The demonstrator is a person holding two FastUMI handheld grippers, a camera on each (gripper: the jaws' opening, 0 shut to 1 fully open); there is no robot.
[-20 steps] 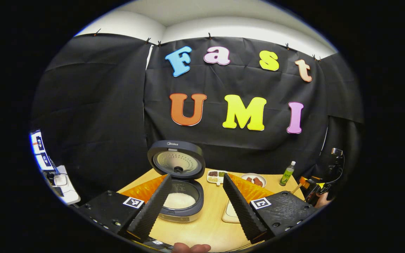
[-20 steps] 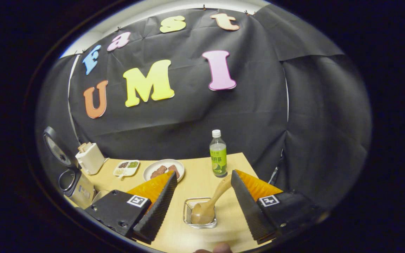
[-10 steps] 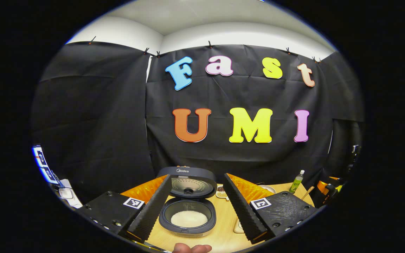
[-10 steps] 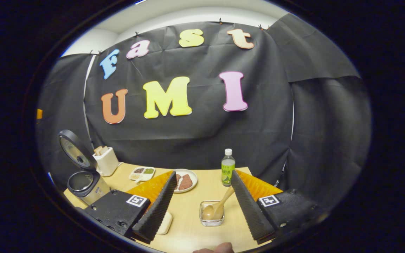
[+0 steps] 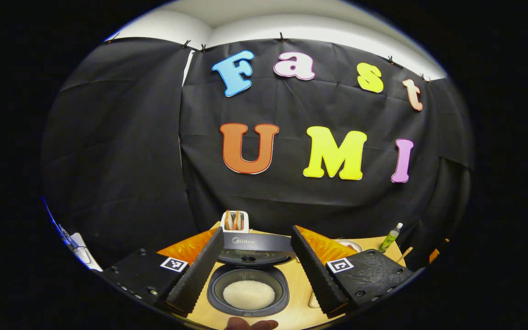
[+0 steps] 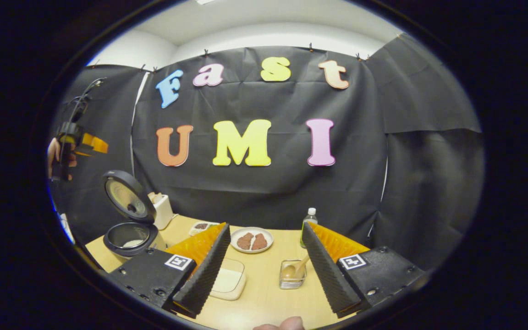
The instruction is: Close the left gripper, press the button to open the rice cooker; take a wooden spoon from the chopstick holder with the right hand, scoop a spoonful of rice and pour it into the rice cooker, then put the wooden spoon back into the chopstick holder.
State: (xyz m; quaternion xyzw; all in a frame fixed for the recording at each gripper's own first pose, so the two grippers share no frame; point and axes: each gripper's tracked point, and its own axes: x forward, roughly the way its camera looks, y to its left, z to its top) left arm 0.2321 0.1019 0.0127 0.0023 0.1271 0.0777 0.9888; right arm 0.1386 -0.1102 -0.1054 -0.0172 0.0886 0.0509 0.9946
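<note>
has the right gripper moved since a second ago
Yes. The right gripper has pulled back and up from the clear square holder with the wooden spoon.

Both feeds read evenly lit from overhead; I see a bright ceiling strip (image 5: 291, 18) at the top. The tabletop (image 6: 264, 279) is well exposed, shadows soft. Fisheye bends the edges strongly. Focus is sharp, no motion blur.

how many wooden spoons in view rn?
1. The wooden spoon stands bowl down in the clear holder on the table, between the right gripper fingers in the right gripper view. More may be hidden in the white holder behind the rice cooker.
</note>
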